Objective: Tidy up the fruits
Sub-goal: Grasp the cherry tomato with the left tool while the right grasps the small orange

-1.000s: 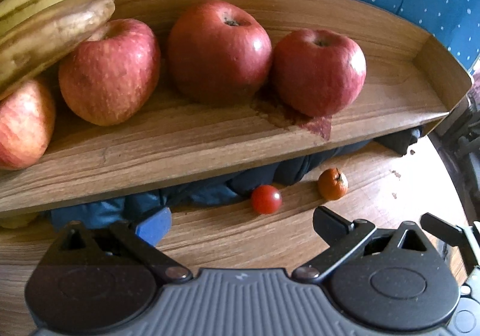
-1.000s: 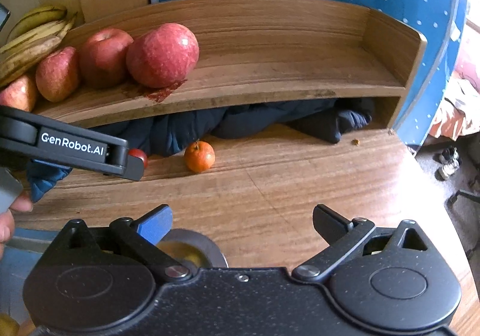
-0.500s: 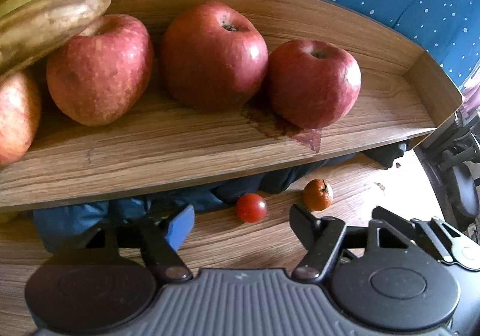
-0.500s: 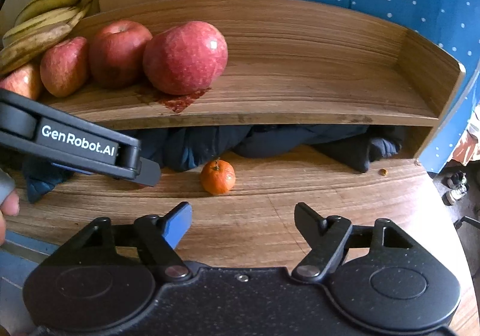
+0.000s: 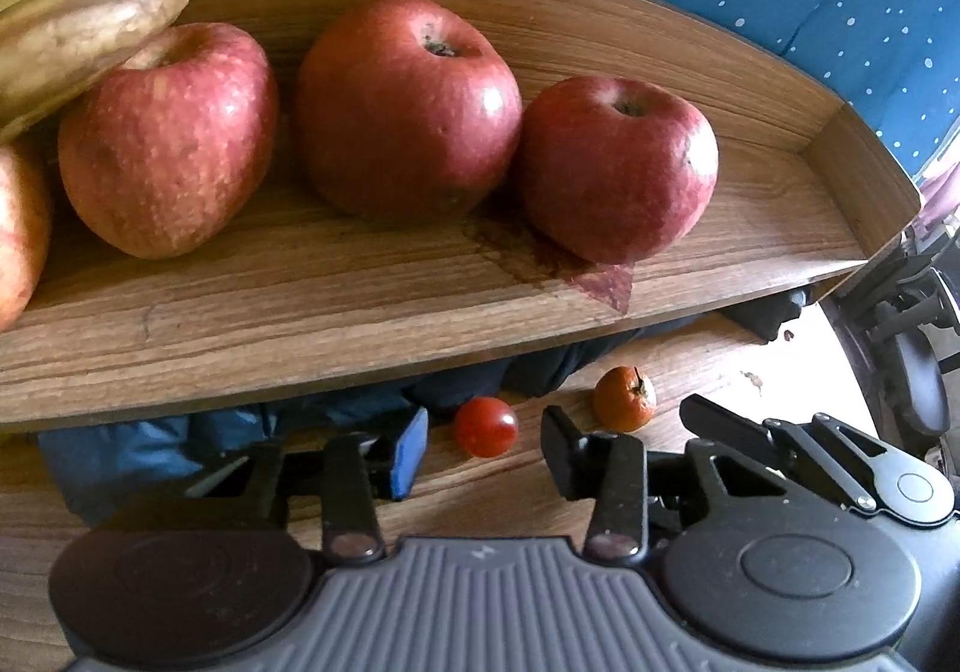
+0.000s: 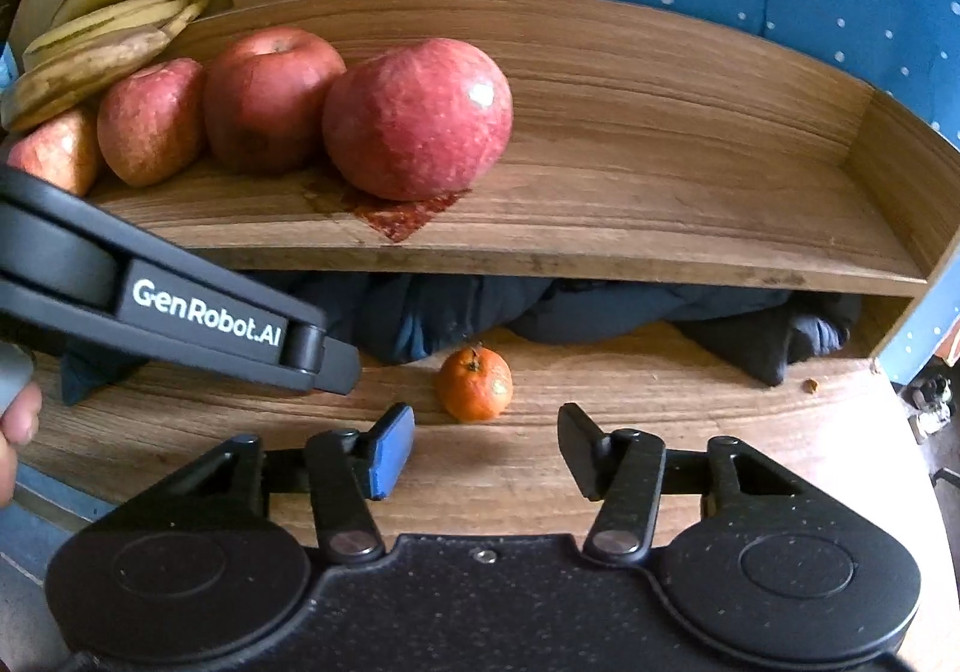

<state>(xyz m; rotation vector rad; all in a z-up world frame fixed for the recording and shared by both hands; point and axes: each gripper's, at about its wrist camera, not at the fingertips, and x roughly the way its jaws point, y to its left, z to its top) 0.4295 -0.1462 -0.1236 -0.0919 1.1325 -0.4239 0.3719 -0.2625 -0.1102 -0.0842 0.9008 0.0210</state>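
Closing, nothing pinched yet: left gripper (image 5: 483,450) just short of the cherry tomato (image 5: 486,426), right gripper (image 6: 486,447) short of the mandarin (image 6: 475,384) beside that tomato.

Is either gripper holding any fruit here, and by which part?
Nothing is held. The left gripper is closing around the cherry tomato and the right gripper toward the small orange, neither visibly touching.

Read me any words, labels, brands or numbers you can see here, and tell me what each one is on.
"GenRobot.AI": white letters on the side of the black left tongs, seen from the right wrist camera.
No other text shows: none on the apples, bananas, wooden shelf, or dotted blue cloth.
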